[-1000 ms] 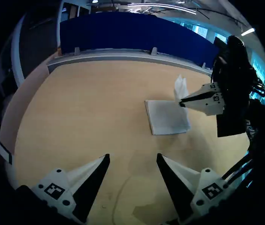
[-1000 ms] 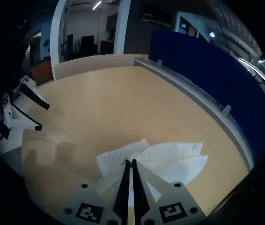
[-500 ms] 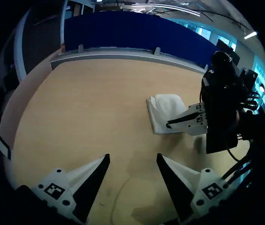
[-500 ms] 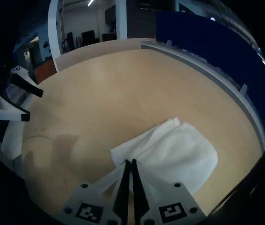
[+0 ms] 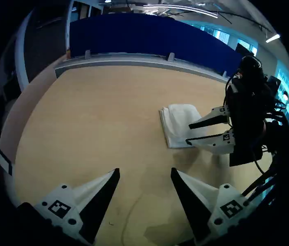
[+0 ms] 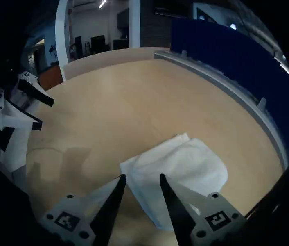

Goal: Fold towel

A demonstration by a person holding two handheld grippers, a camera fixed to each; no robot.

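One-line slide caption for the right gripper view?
Right gripper, jaws open, at the near edge of the folded white towel on the wooden table.

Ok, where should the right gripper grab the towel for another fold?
Probably the near corner of the towel, just ahead of the open right gripper, coming in low over the table: layered edges meet there, while the far end is a rounded fold.

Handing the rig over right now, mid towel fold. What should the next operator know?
Left gripper: open, holding nothing, over bare table, short of the towel.
Right gripper: open, straddling the towel's near corner, not gripping it.
Towel: flat on the table, folded, one end rounded over.
Done: at least one fold appears made.
Left: check edges line up; possibly one more fold.
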